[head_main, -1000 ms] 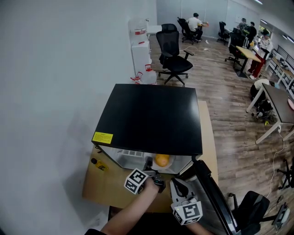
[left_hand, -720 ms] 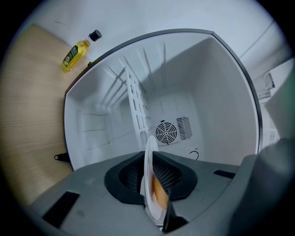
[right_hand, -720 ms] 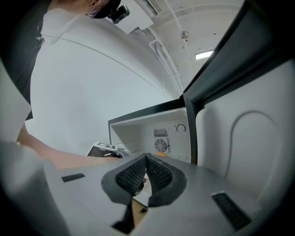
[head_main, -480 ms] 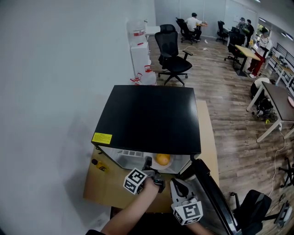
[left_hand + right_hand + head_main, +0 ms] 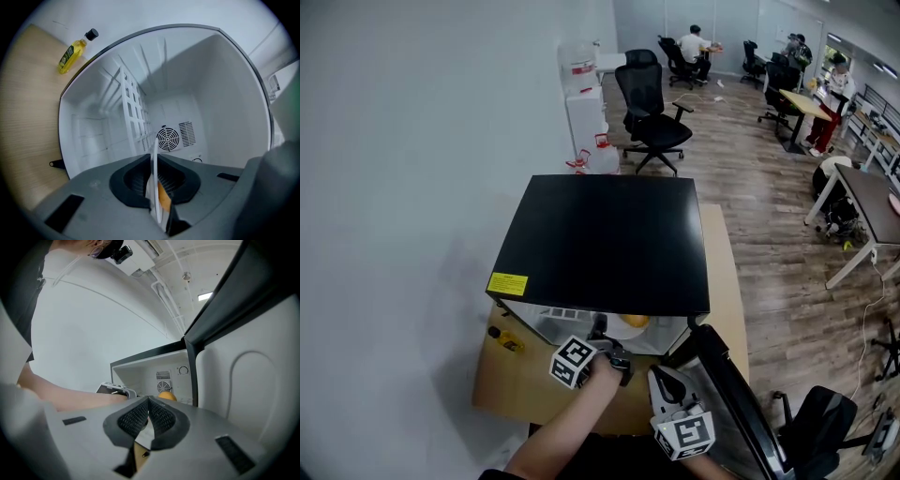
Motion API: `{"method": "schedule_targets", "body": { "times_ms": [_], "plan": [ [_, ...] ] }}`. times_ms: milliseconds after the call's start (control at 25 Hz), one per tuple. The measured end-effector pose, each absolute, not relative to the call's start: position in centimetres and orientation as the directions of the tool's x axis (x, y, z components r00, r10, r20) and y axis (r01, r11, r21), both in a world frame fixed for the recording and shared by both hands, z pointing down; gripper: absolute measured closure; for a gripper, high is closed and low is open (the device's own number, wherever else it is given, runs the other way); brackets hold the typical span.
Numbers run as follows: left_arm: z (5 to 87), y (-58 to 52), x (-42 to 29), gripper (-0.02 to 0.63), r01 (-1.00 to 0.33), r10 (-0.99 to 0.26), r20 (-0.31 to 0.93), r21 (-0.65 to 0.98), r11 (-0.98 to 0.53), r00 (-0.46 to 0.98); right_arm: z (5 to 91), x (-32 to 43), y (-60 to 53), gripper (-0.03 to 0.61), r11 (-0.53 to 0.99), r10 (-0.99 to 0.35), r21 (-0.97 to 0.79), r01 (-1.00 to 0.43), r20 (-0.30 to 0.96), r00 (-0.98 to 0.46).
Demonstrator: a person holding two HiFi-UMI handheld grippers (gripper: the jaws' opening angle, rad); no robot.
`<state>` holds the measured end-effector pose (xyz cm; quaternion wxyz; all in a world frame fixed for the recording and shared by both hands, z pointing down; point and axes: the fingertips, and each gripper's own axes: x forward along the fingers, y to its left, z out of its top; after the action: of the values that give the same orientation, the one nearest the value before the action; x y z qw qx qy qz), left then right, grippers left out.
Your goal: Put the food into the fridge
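1. White plate [image 5: 153, 173], seen edge-on, is clamped at its rim by the left gripper [image 5: 157, 190]. The orange [image 5: 164, 200] rides on it, just inside the open fridge [image 5: 609, 239].
2. Right gripper [image 5: 148, 414] is clenched on nothing, beside the door [image 5: 733, 398].
3. Advice: hold the plate level and rest it on the fridge floor before releasing; clearance below is hard to judge.

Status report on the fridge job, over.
Left gripper shut on plate rim, orange aboard, inside fridge. Right gripper shut, empty. Door open, nothing blocking.

The yellow label [image 5: 509, 282] on the fridge [image 5: 609, 239] top is too small to read.
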<state>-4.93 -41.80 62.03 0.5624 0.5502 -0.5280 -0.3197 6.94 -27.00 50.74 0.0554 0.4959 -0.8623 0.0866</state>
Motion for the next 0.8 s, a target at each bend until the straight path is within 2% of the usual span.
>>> {"method": "schedule_targets", "body": {
  "times_ms": [440,600,800],
  "plan": [
    [60.9,-44.4,-5.5,0.584,-0.292,-0.942,0.250,0.939,0.180,0.224,50.6,7.3,-27.3,0.518,0.491,-0.847,-0.095,-0.866,0.181,-0.500],
    [60.5,-45.0,-6.2,0.584,-0.382,-0.939,0.276,0.906,0.183,0.204,50.4,7.8,-27.3,0.518,0.484,-0.850,-0.095,-0.870,0.183,-0.493],
    [60.3,-45.2,-6.9,0.581,-0.564,-0.931,0.320,0.808,0.171,0.175,50.4,8.0,-27.3,0.518,0.484,-0.851,-0.095,-0.870,0.181,-0.494]
  ]
}}
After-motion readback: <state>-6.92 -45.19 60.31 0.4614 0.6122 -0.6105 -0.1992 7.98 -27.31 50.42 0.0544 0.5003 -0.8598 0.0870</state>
